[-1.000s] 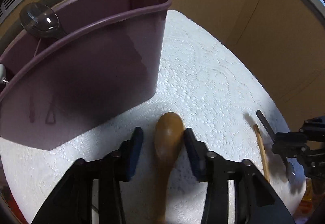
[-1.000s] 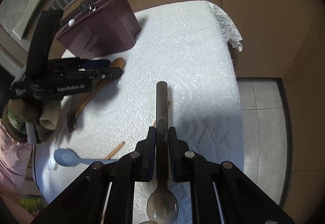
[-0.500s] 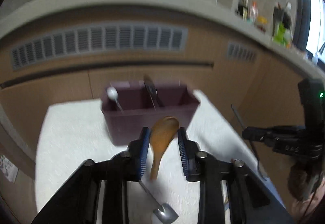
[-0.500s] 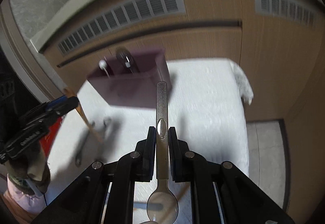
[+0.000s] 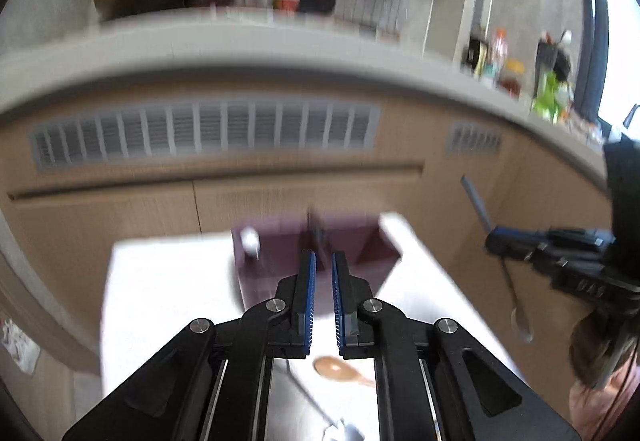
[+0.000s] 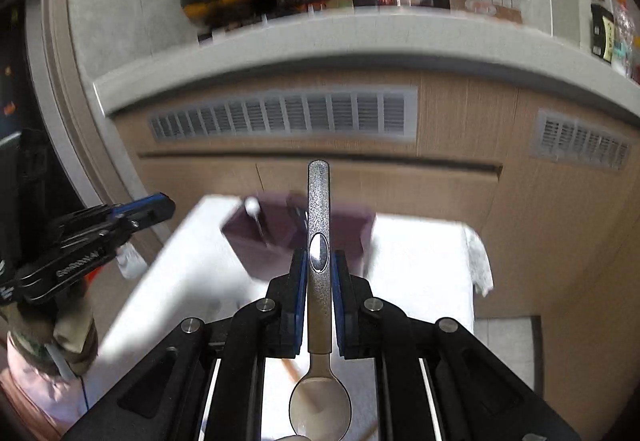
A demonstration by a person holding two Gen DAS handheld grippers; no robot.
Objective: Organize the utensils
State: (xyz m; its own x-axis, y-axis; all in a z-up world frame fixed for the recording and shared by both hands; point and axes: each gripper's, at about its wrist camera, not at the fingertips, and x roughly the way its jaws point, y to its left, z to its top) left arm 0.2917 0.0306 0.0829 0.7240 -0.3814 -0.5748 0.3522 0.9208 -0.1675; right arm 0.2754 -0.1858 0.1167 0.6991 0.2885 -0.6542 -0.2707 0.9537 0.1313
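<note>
My left gripper (image 5: 323, 265) is raised above the table, its jaws nearly together with nothing between them. The wooden spoon (image 5: 338, 368) lies on the white tablecloth (image 5: 168, 289) below it. My right gripper (image 6: 320, 265) is shut on a metal spoon (image 6: 319, 225), handle pointing forward and bowl toward the camera. The purple utensil holder (image 5: 276, 265) stands at the far side of the table with a white-tipped utensil (image 5: 250, 239) and a dark one in it; it also shows in the right wrist view (image 6: 272, 237). The right gripper and its spoon show in the left wrist view (image 5: 496, 237).
Wooden cabinets with vents (image 5: 200, 137) stand behind the table, under a grey counter (image 6: 360, 37) with clutter. A metal utensil (image 5: 340, 431) lies on the cloth near me. The cloth's right edge hangs over the table corner (image 6: 478, 261). The left gripper (image 6: 156, 207) shows in the right wrist view.
The wooden spoon has left my left gripper and now lies on the cloth; the jaws have closed further. Both grippers have risen and tilted up. The right still holds the metal spoon.
</note>
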